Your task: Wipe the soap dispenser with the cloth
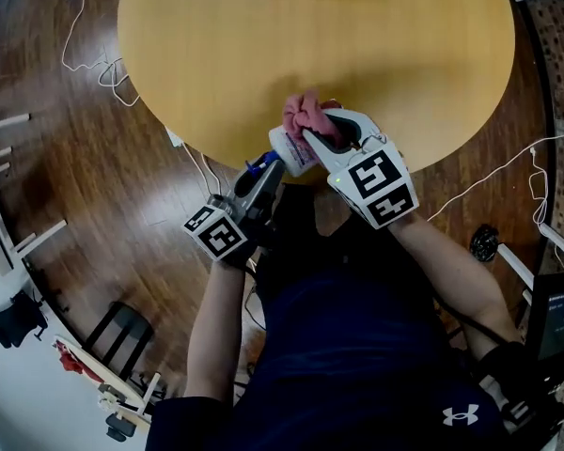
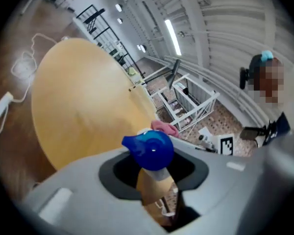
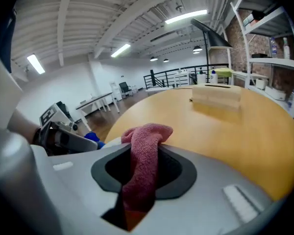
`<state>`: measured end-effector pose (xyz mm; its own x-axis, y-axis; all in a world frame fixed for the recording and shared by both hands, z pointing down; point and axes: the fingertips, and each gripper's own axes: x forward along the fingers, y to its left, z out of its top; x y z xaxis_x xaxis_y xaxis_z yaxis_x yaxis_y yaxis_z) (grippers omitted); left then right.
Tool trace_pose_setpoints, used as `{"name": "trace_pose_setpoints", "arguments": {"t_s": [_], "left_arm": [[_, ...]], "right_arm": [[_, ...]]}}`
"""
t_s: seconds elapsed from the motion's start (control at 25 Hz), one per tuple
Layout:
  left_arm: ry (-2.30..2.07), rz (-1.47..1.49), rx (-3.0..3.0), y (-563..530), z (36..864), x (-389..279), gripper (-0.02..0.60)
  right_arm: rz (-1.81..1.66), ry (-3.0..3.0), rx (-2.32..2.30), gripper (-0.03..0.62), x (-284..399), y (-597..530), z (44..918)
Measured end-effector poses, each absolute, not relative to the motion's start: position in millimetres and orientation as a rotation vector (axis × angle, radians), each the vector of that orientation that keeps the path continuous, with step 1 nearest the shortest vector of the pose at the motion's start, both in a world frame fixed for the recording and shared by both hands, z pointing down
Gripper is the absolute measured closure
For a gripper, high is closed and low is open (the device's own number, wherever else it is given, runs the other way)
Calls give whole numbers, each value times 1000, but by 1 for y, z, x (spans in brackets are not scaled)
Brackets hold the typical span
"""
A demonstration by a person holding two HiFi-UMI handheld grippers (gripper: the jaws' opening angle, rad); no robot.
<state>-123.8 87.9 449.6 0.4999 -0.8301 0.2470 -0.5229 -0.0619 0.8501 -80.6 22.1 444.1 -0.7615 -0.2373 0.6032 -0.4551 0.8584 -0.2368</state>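
Note:
The soap dispenser is a white bottle (image 1: 291, 148) with a blue pump head (image 1: 260, 164), held tilted over the near edge of the round wooden table (image 1: 226, 54). My left gripper (image 1: 266, 174) is shut on the dispenser just under the pump head (image 2: 149, 150), which stands up between its jaws. My right gripper (image 1: 318, 132) is shut on a pink cloth (image 1: 305, 113), which bunches against the upper side of the bottle. In the right gripper view the cloth (image 3: 143, 153) hangs through the jaws, with the pump head (image 3: 93, 137) just to its left. In the left gripper view the cloth (image 2: 164, 127) peeks out behind the pump.
White cables (image 1: 86, 56) trail over the dark wood floor left of the table, and another cable (image 1: 493, 178) runs at the right. A pale wooden block (image 3: 216, 94) lies further out on the table. White racks (image 2: 186, 102) and a person (image 2: 264, 97) stand beyond it.

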Motion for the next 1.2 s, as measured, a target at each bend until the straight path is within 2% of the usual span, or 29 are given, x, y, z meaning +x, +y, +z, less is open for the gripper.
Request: {"name": "trace_pose_setpoints", "arguments": {"t_s": [0.28, 0.4, 0.6, 0.76, 1.0, 1.2], "left_arm": [[-886, -532, 1482, 90, 496, -116, 428], [-841, -558, 1449, 88, 495, -111, 440], [-879, -564, 1444, 85, 490, -108, 442], [-930, -517, 1468, 87, 489, -113, 436], [-984, -451, 1535, 83, 471, -117, 442], [-1028, -381, 1612, 75, 461, -120, 446]], "right_arm": [[376, -2177, 882, 484, -35, -8, 466], [330, -2232, 866, 484, -64, 9, 440], [144, -2290, 564, 484, -113, 63, 439], [278, -2299, 652, 485, -87, 39, 449], [408, -2235, 930, 484, -10, -18, 460], [460, -2415, 893, 484, -35, 4, 424]]}}
